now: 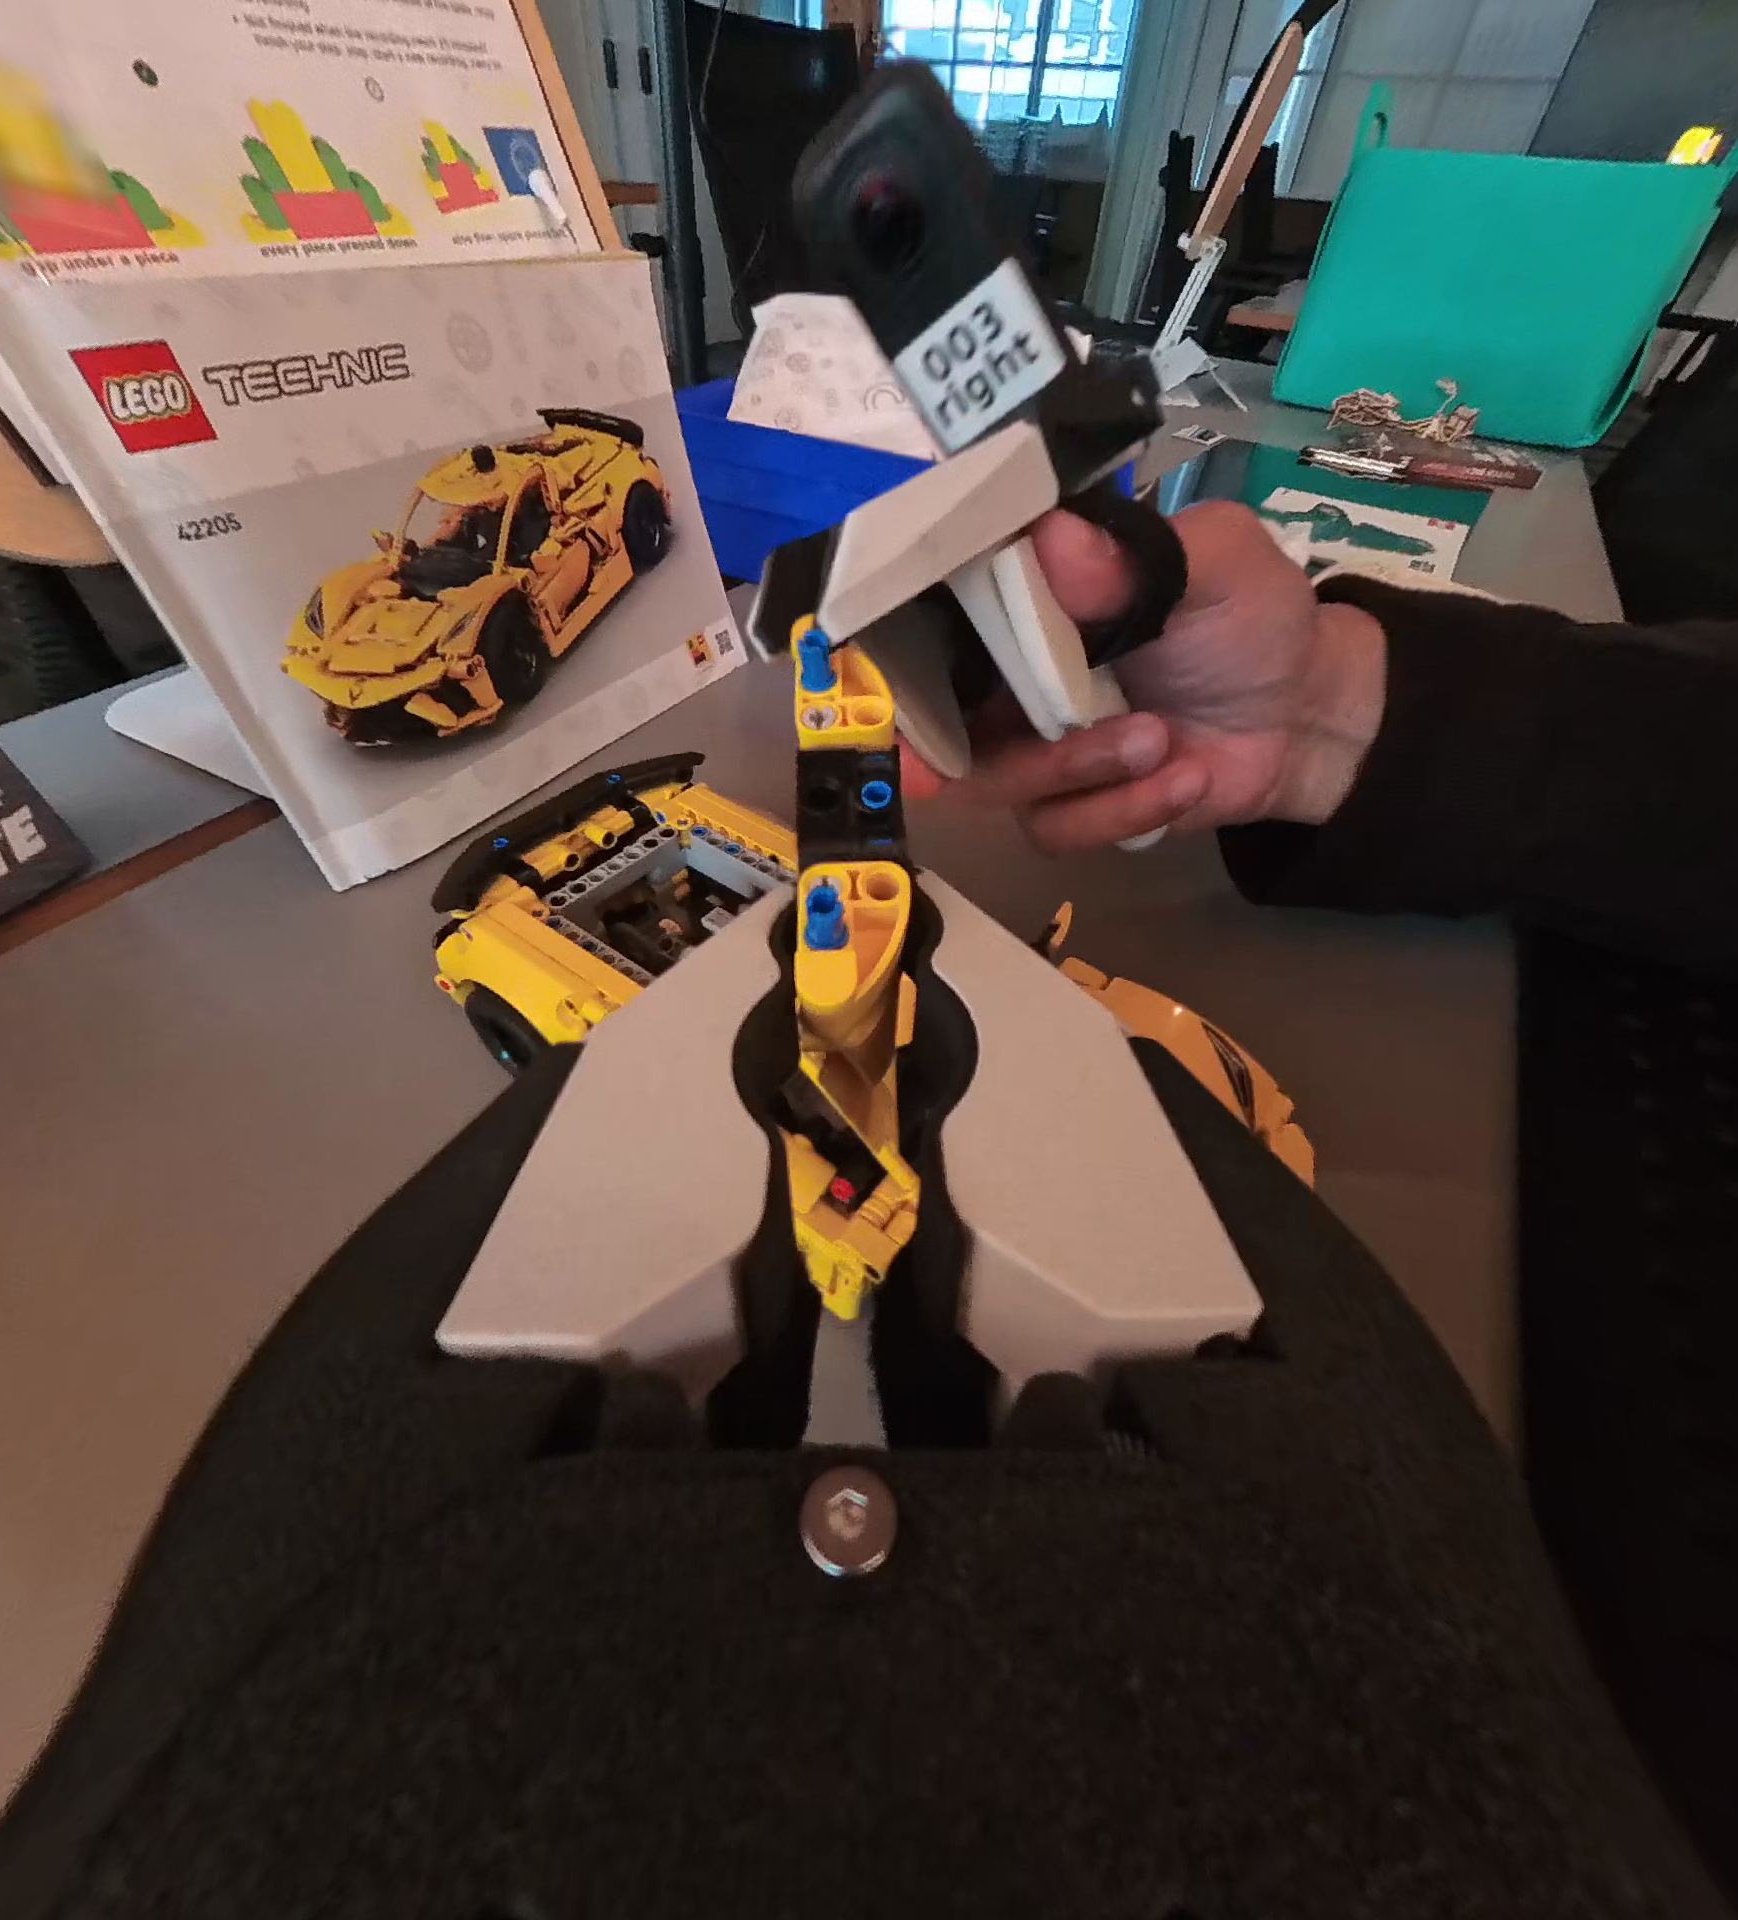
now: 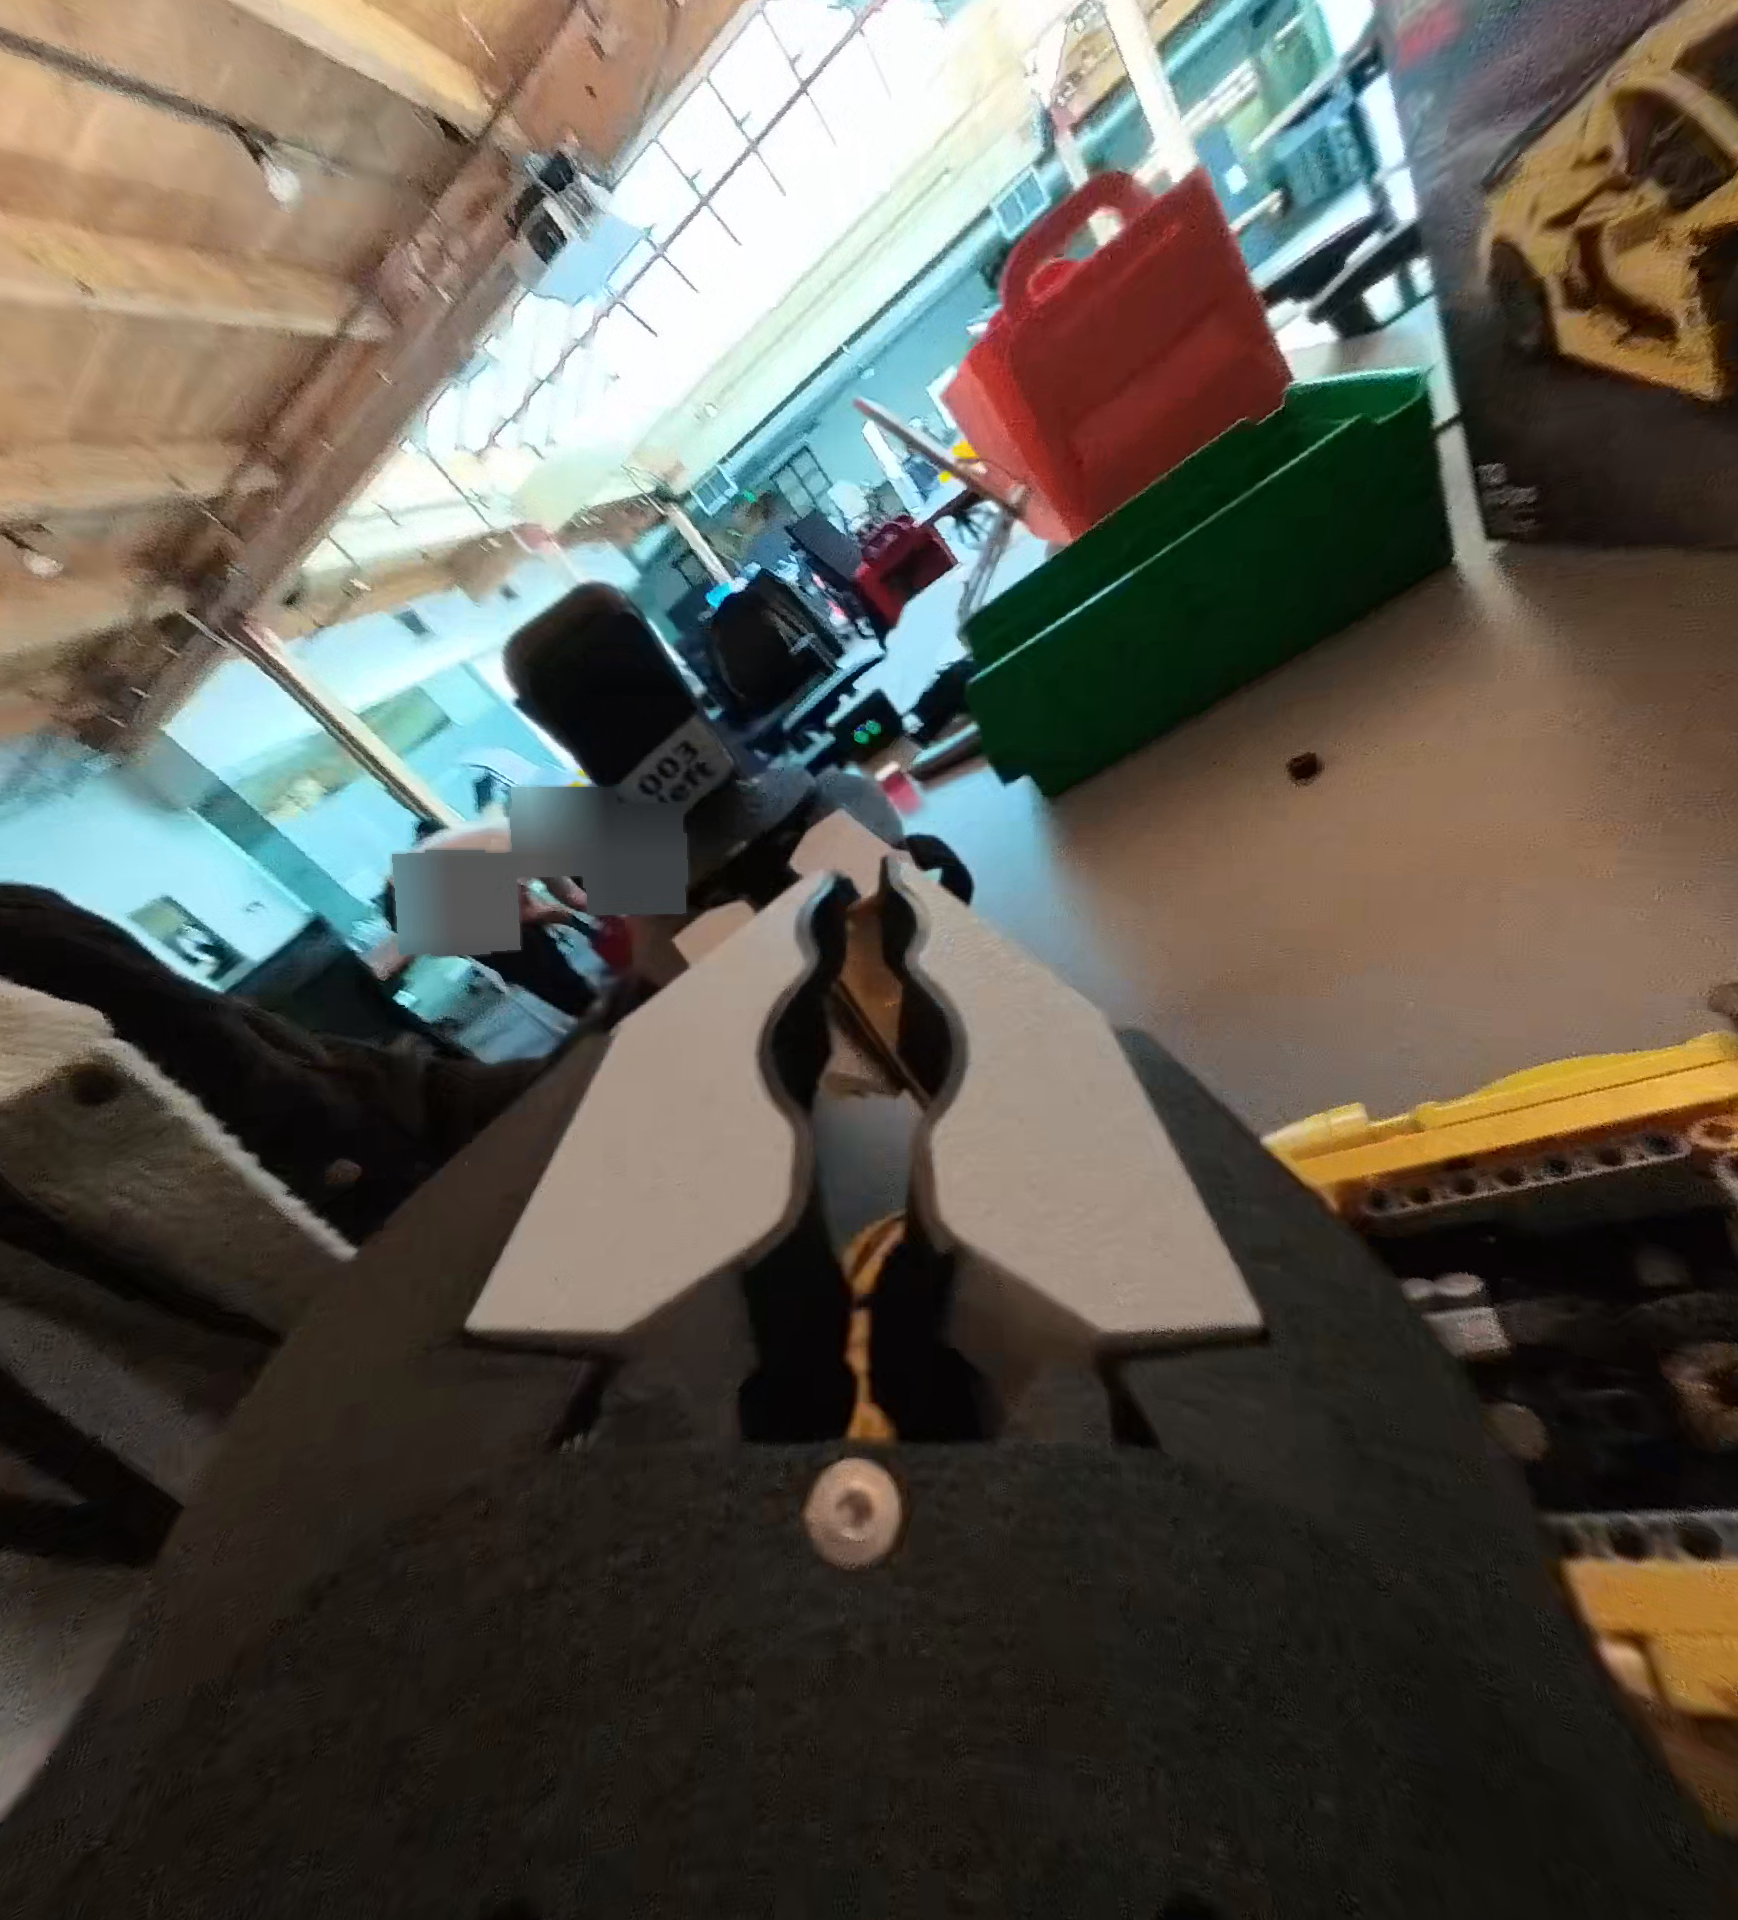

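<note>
Brick strip (image 1: 844,935), yellow-black, stands upright, clamped low in the left tongs (image 1: 849,935); right tongs (image 1: 844,665) pinch its top end, above the car (image 1: 595,914) on the table (image 1: 169,1091).

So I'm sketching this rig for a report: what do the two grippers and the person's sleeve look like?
Both the left gripper and right gripper have pale grey wedge-shaped fingers with wavy black inner pads on textured black bodies. A black camera tops the right one. The sleeve is dark.
</note>
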Demonstrator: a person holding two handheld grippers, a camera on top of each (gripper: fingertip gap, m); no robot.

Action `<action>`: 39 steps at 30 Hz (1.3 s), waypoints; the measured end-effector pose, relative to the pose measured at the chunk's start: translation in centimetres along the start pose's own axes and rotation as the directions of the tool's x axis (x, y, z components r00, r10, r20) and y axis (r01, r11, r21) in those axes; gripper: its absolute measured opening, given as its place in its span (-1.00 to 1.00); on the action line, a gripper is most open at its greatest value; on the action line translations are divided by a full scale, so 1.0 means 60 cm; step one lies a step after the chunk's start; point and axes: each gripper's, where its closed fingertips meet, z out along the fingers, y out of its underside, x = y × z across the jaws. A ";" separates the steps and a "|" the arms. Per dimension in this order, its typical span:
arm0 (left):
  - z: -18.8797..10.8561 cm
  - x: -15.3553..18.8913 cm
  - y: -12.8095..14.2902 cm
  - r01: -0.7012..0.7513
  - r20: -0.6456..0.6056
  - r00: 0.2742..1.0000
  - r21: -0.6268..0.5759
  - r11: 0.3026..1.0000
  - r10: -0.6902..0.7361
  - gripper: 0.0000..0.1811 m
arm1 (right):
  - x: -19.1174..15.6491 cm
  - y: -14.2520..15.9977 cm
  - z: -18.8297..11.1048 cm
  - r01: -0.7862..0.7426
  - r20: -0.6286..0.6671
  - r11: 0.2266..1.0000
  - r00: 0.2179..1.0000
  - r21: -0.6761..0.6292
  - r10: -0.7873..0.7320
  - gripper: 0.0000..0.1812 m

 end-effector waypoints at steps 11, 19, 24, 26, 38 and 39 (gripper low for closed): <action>-0.002 0.000 0.004 -0.011 0.010 1.000 0.008 1.000 0.011 -0.83 | 0.000 -0.024 -0.070 0.471 -0.224 0.868 0.839 -0.159 -0.497 -0.86; -0.027 0.028 -0.041 0.309 -0.287 0.923 0.163 0.937 -0.254 -0.83 | -0.015 0.048 -0.013 0.383 -0.066 0.900 0.913 -0.206 -0.404 -0.56; -0.037 0.041 -0.055 0.422 -0.421 0.849 0.173 0.890 -0.321 -0.83 | -0.044 0.056 0.003 0.230 0.083 0.961 0.972 -0.156 -0.219 -0.84; -0.042 0.043 -0.062 0.460 -0.462 0.820 0.181 0.869 -0.338 -0.83 | -0.057 0.054 0.001 0.171 0.144 0.976 0.978 -0.135 -0.151 -0.83; -0.052 0.022 -0.067 0.468 -0.424 0.836 0.224 0.855 -0.347 -0.84 | -0.030 0.041 -0.010 0.146 0.104 0.981 0.986 -0.131 -0.132 -0.92; -0.051 0.021 -0.066 0.473 -0.423 0.834 0.218 0.853 -0.354 -0.84 | -0.028 0.044 -0.010 0.139 0.101 0.980 0.987 -0.139 -0.125 -0.93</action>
